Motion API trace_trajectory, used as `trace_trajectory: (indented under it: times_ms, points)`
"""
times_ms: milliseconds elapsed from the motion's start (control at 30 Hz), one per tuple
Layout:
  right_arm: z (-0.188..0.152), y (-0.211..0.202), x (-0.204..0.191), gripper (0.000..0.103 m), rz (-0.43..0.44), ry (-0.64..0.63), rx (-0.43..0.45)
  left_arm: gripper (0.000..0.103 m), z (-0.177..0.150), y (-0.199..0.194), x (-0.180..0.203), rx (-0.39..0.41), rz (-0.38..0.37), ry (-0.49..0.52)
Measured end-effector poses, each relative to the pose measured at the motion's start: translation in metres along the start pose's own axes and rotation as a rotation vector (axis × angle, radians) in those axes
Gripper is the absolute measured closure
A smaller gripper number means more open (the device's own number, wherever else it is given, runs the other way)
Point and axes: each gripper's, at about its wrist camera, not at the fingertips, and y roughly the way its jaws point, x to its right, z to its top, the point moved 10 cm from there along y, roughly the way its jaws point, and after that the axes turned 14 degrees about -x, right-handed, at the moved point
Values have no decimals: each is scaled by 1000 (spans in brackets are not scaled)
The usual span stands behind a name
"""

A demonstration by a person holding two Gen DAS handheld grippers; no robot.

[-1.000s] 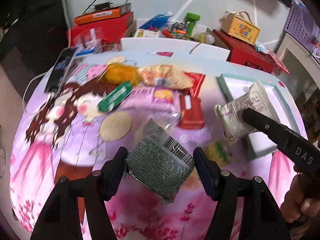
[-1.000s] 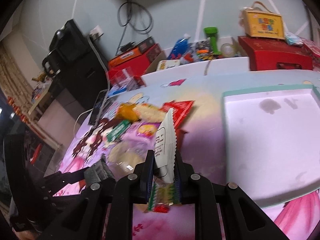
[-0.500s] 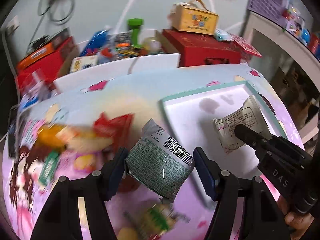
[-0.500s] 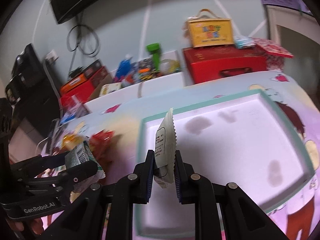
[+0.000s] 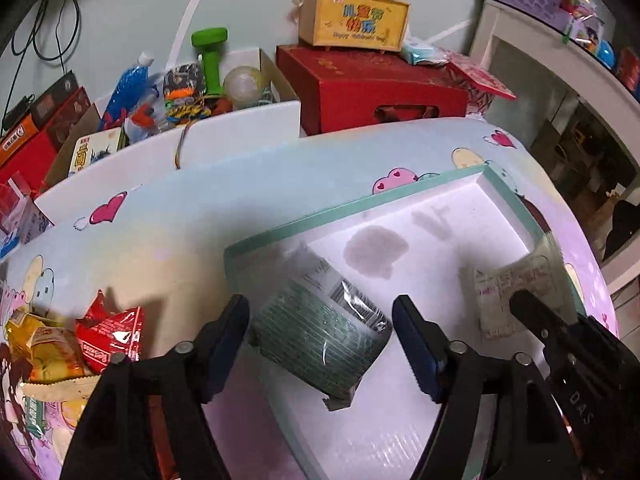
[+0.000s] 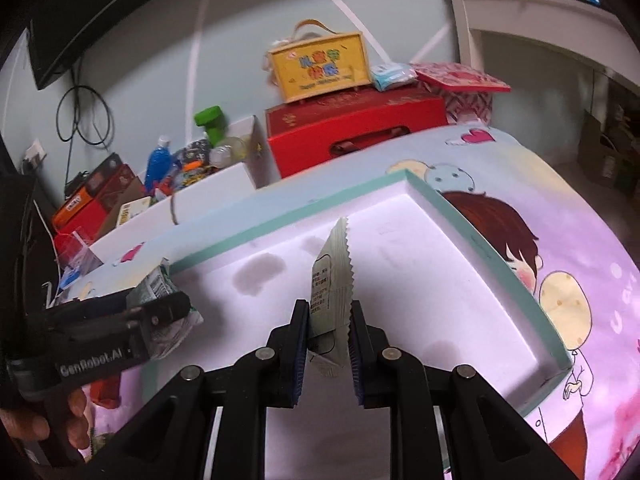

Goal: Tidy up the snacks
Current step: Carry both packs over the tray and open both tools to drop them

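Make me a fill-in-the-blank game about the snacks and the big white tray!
1. The green snack packet sits between the fingers of the ______ hand-held gripper.
2. The right hand-held gripper holds a ______ packet.
3. The tray's rim is ______.
4. The yellow box stands on a ______ box.

Missing words: left; white; green; red

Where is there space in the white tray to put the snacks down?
The white tray floor looks bare: from its teal far rim to the right wall. The green packet hangs over the left end, the cream packet over the middle. Crowded: the snack pile left of the tray.
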Motion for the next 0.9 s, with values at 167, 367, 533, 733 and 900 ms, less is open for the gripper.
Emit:
trace_trajectory:
  times_ms: [167, 367, 533, 733, 900]
  points:
    - [2, 1, 5, 80, -13, 5, -3, 21, -1, -3, -4, 4, 12, -12]
    - [-2, -2, 5, 44, -53, -9, -29, 10, -10, -14, -25, 13, 32, -84]
    - [-5, -7, -1, 31, -78, -34, -41, 9, -21, -26, -44, 34, 80, -122]
    - [-7, -16, -14, 7, -81, -77, -37, 3, -40, -37, -69, 55, 143, -175]
    - [-9, -29, -28, 0, -66, -109, -6, 3, -58, -53, -91, 83, 211, -213]
